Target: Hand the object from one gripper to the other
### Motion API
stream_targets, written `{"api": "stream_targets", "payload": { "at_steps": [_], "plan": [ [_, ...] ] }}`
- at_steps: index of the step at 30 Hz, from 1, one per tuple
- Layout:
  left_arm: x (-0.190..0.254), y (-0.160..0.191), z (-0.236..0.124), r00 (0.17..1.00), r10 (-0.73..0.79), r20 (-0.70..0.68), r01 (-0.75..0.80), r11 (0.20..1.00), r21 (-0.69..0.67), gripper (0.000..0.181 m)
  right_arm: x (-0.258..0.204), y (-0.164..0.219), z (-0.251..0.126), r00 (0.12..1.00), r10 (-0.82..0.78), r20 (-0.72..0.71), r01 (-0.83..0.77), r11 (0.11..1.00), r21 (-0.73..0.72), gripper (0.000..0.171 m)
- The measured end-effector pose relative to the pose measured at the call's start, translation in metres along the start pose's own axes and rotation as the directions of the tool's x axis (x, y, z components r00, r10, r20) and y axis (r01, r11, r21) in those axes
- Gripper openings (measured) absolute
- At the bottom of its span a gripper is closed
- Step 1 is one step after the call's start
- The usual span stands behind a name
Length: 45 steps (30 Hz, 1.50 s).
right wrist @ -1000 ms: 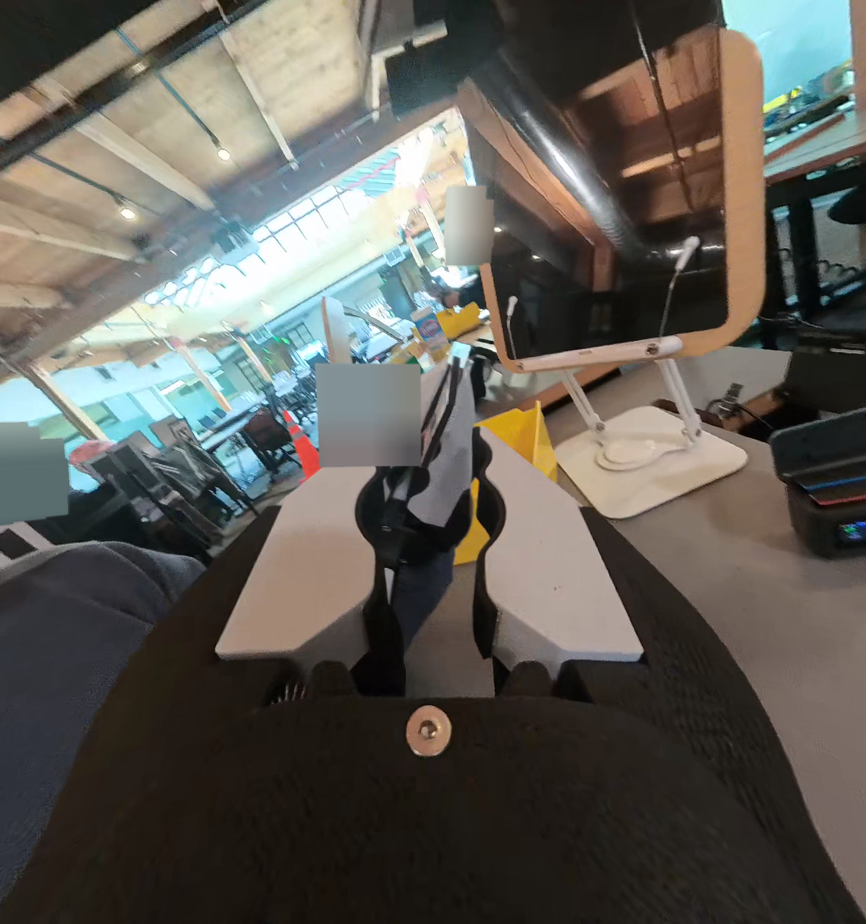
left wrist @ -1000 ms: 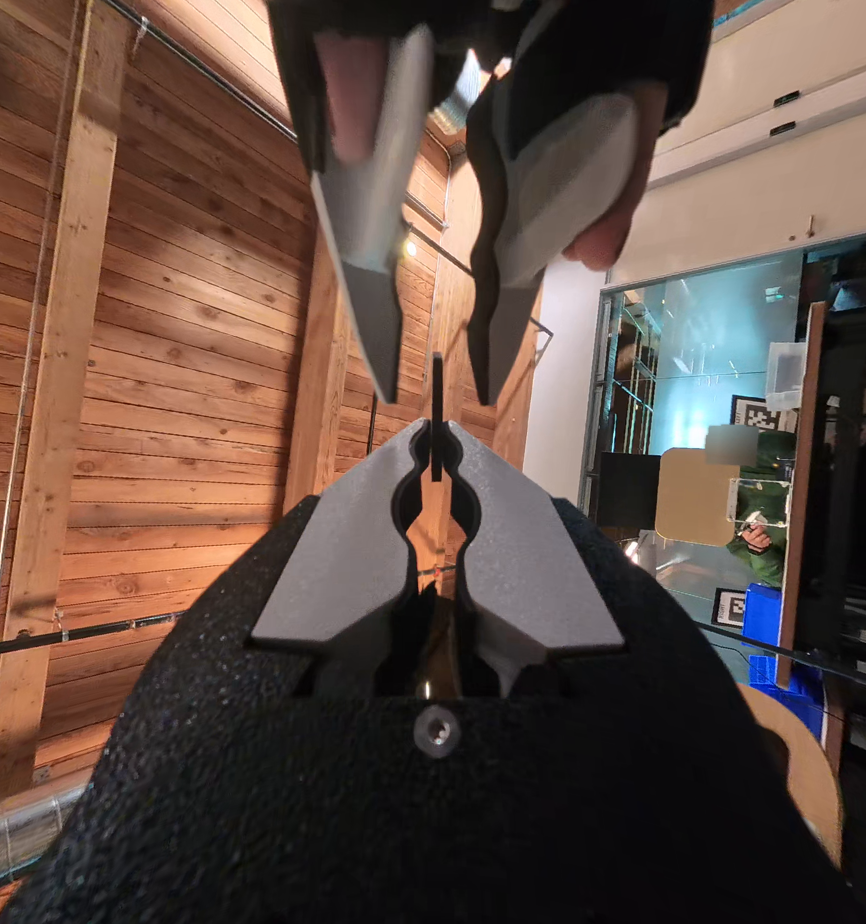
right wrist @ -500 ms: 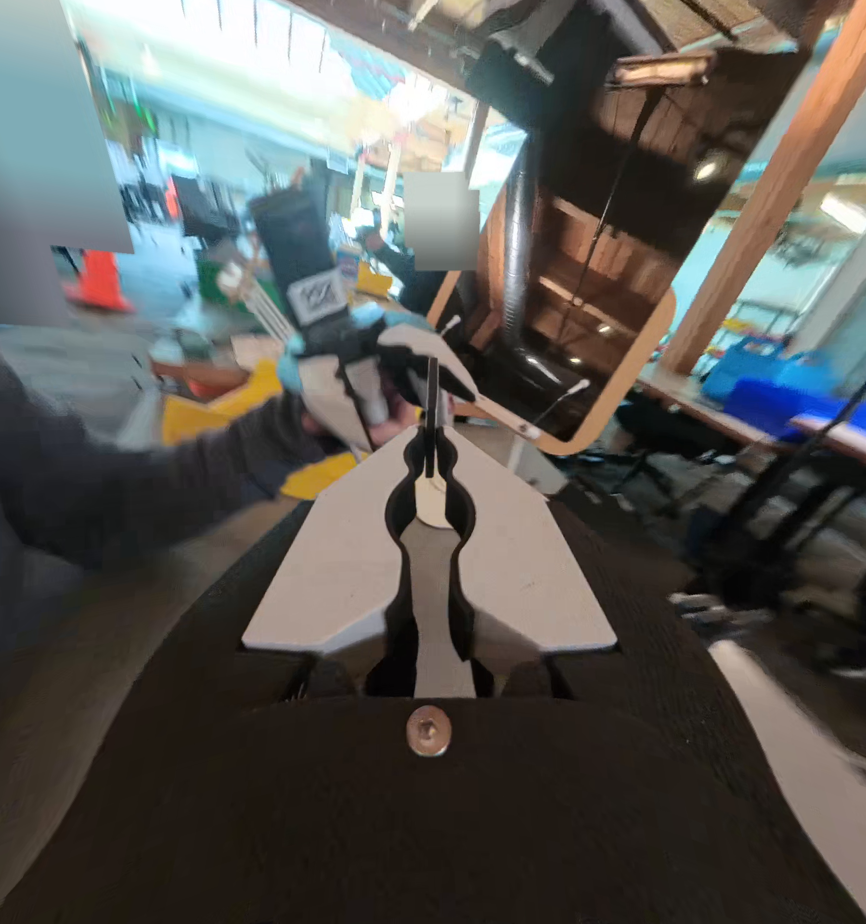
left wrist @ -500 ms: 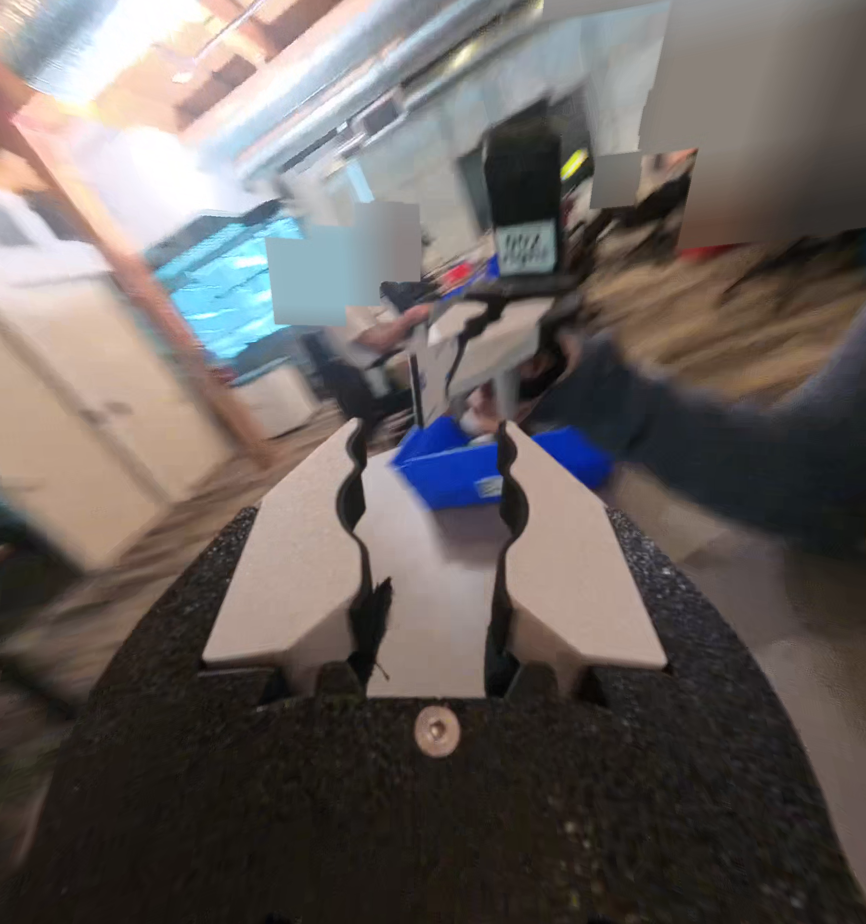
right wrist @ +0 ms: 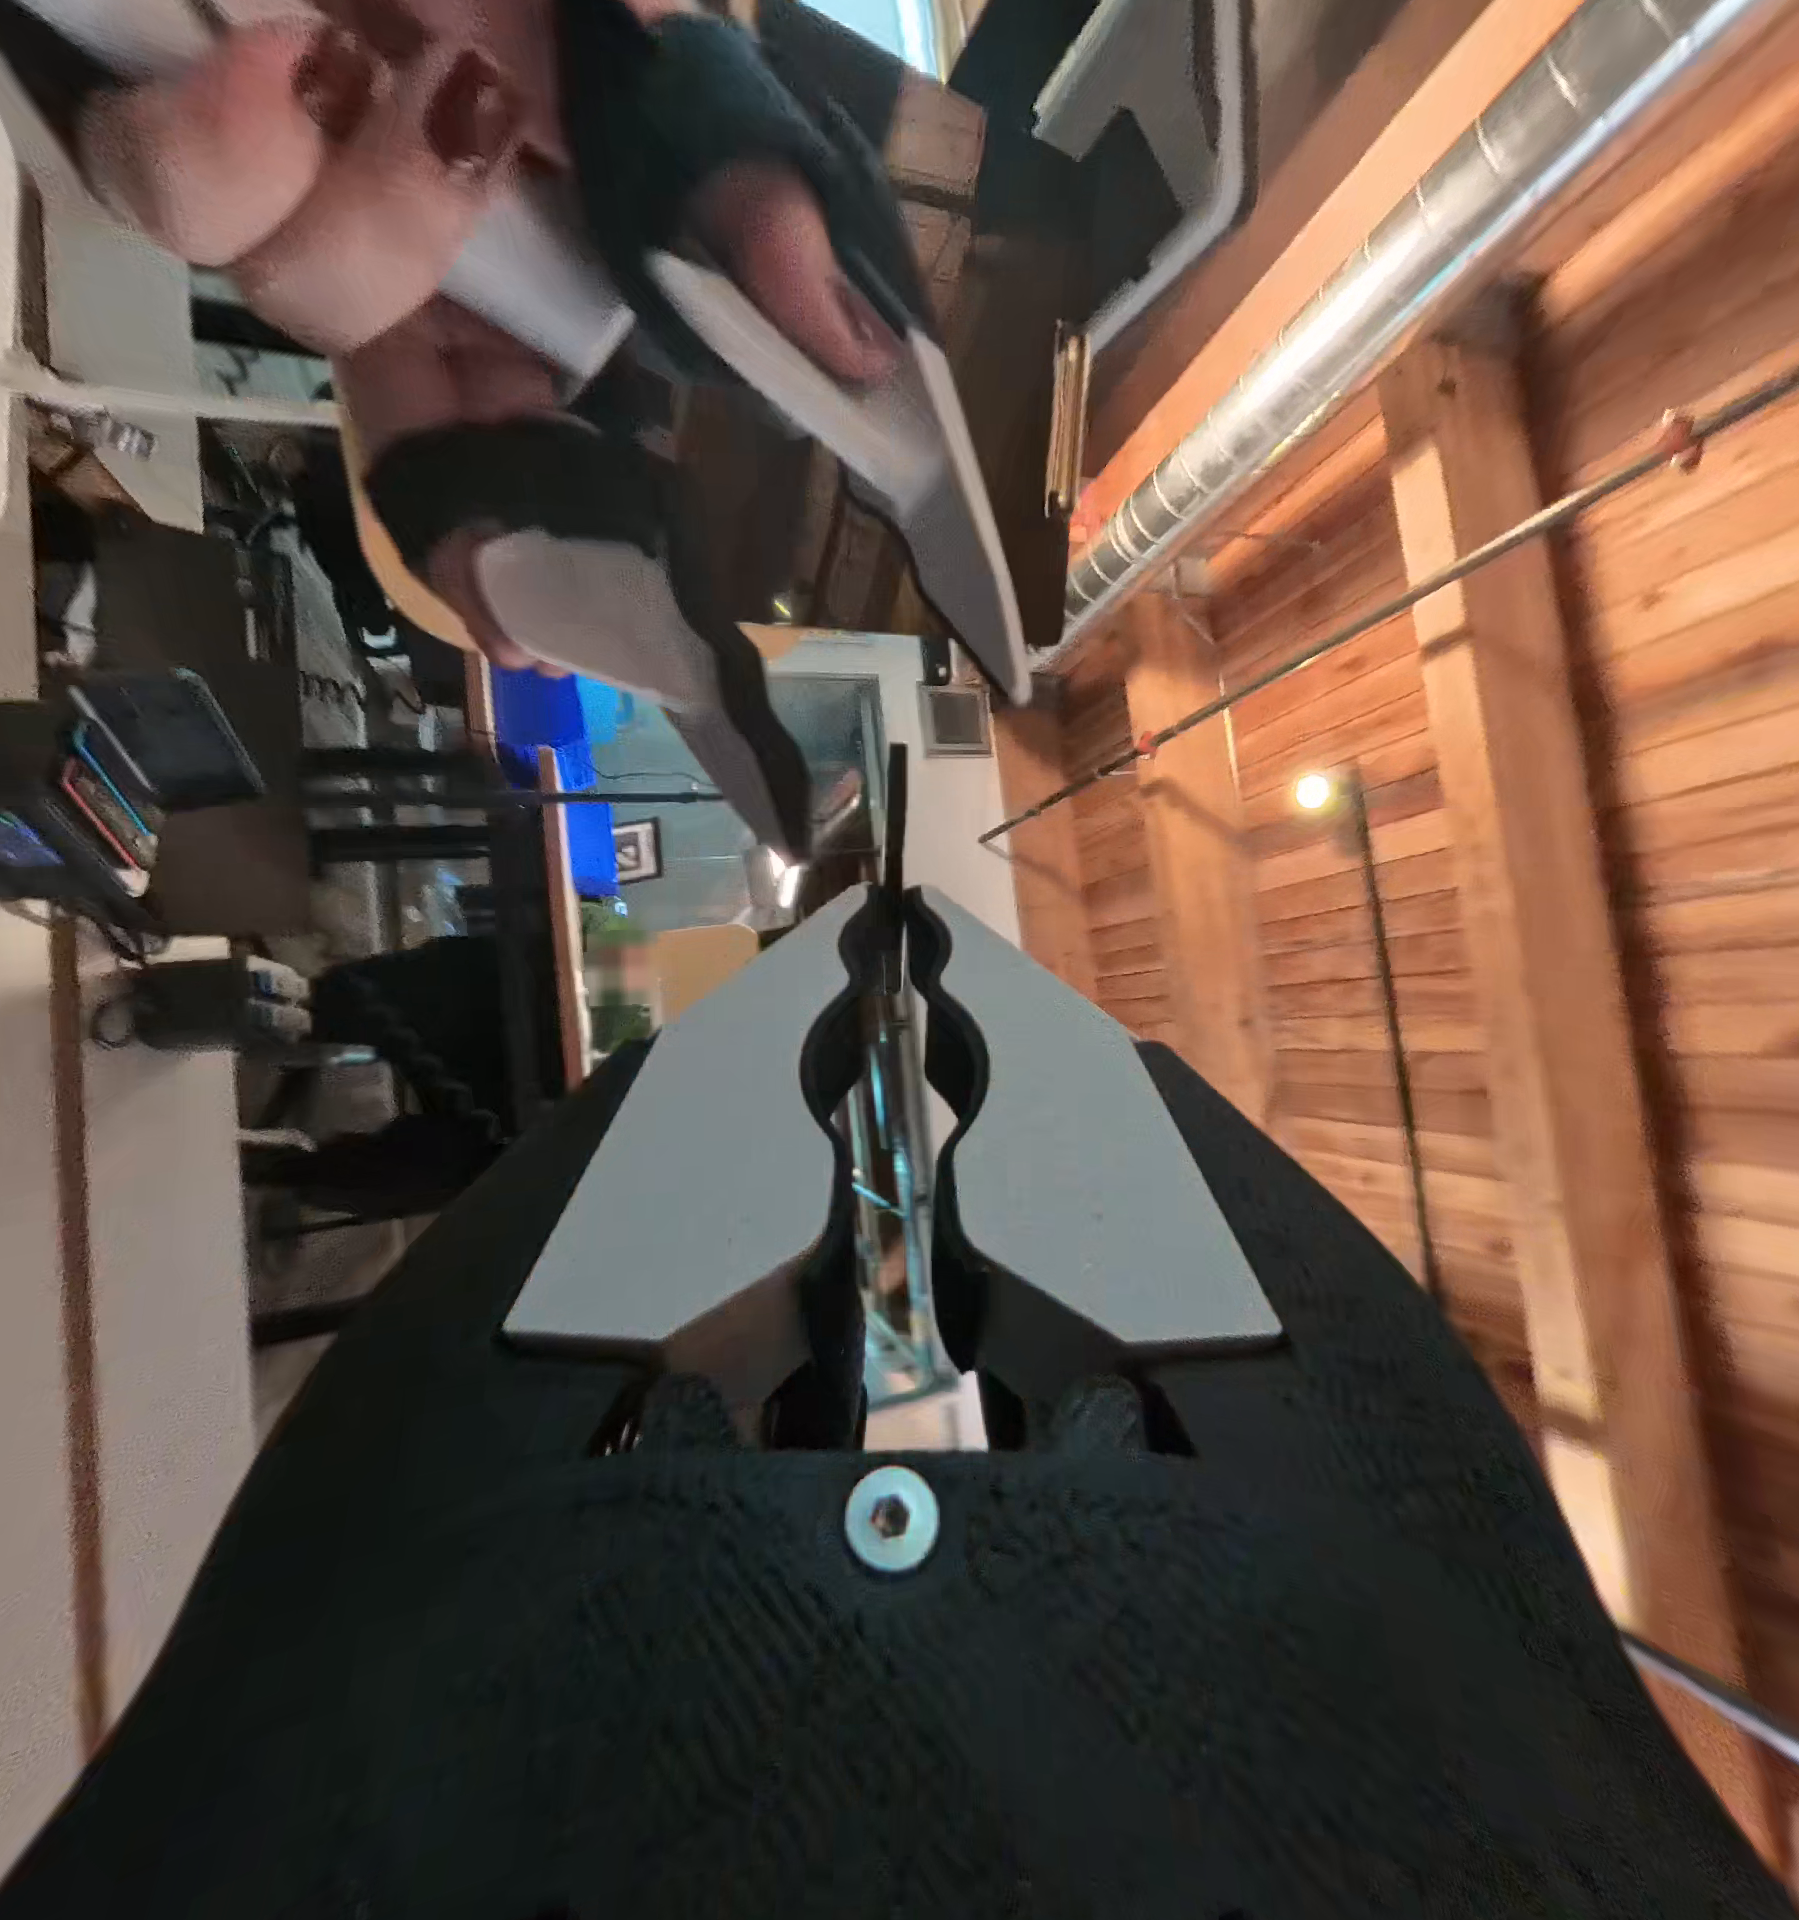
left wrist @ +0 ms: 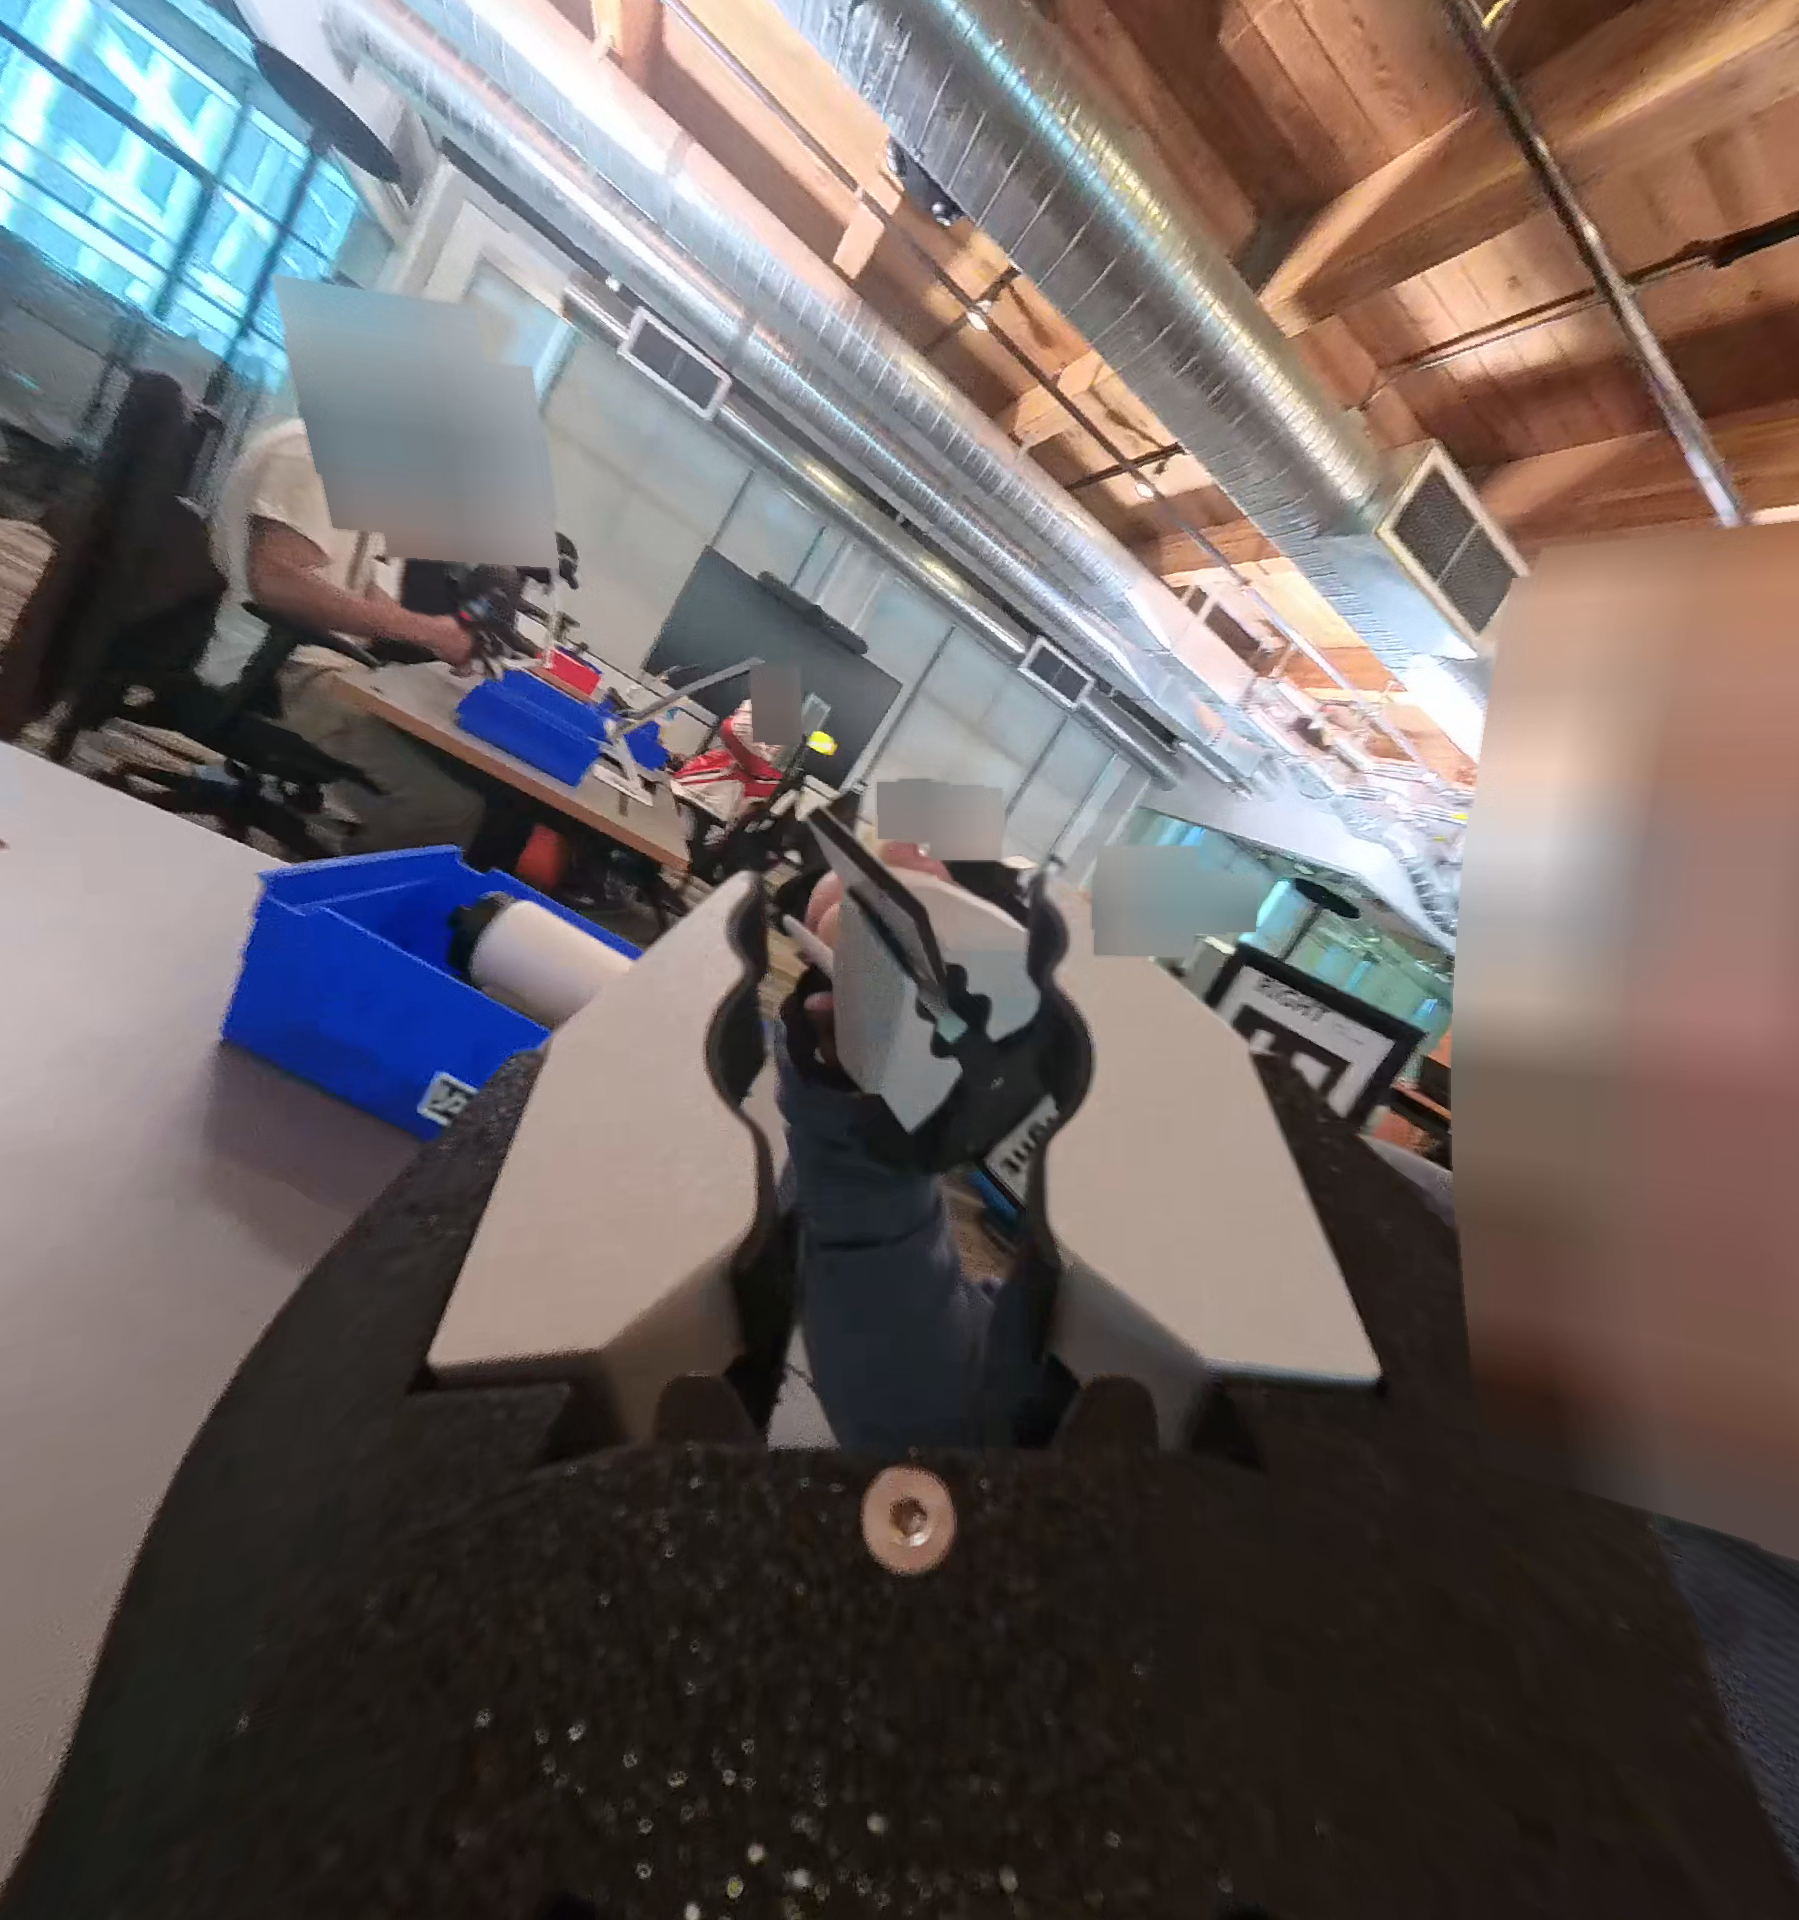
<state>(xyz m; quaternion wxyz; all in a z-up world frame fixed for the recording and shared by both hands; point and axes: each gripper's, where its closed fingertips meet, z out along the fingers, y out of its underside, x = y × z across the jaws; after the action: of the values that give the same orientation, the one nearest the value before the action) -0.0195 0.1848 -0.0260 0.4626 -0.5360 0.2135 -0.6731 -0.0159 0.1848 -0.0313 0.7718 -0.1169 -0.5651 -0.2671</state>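
The right claw [right wrist: 893, 906] is pinched shut on one thin black strip [right wrist: 895, 831], which stands up past its tips. The left claw [left wrist: 895, 914] is spread wide and holds nothing; in the right wrist view it hangs just above the strip, apart from it. On the grey desk [left wrist: 95, 1091] sits one blue bin [left wrist: 355, 997] with one white bottle [left wrist: 547, 961] inside.

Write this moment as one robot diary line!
right gripper: shut on thin black object | left gripper: open, empty | blue bin: on table
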Motion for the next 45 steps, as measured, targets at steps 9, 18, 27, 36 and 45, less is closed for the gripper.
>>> {"api": "stream_targets", "payload": {
  "at_steps": [9, 18, 27, 36, 45],
  "plan": [
    [0.011, -0.027, -0.015, 0.966, 0.254, 0.039, -0.257, 0.954, 0.156, 0.001, -0.010, -0.011, 0.013, 0.945, 0.326, 0.030, -0.327, 0.941, 0.087, 0.049],
    [0.015, 0.011, -0.019, 0.426, 0.899, 0.104, -0.862, 0.439, -0.255, 0.001, -0.003, -0.017, -0.002, -0.115, 0.827, 0.550, -0.991, -0.055, -0.124, 0.037],
    [0.006, 0.013, -0.010, -0.888, 0.389, -0.243, -0.175, -0.777, -0.605, 0.001, -0.014, -0.004, 0.003, -0.827, 0.322, 0.461, -0.547, -0.648, -0.530, 0.038],
    [-0.014, 0.031, 0.008, -0.917, 0.313, -0.245, -0.133, -0.822, -0.554, 0.010, -0.012, -0.003, 0.001, -0.762, 0.394, 0.514, -0.635, -0.608, -0.475, 0.002],
    [-0.018, 0.017, 0.003, 0.387, 0.897, 0.215, -0.832, 0.440, -0.338, 0.050, 0.006, 0.029, -0.010, -0.154, 0.858, 0.489, -0.986, -0.162, -0.026, 0.002]
  ]
}}
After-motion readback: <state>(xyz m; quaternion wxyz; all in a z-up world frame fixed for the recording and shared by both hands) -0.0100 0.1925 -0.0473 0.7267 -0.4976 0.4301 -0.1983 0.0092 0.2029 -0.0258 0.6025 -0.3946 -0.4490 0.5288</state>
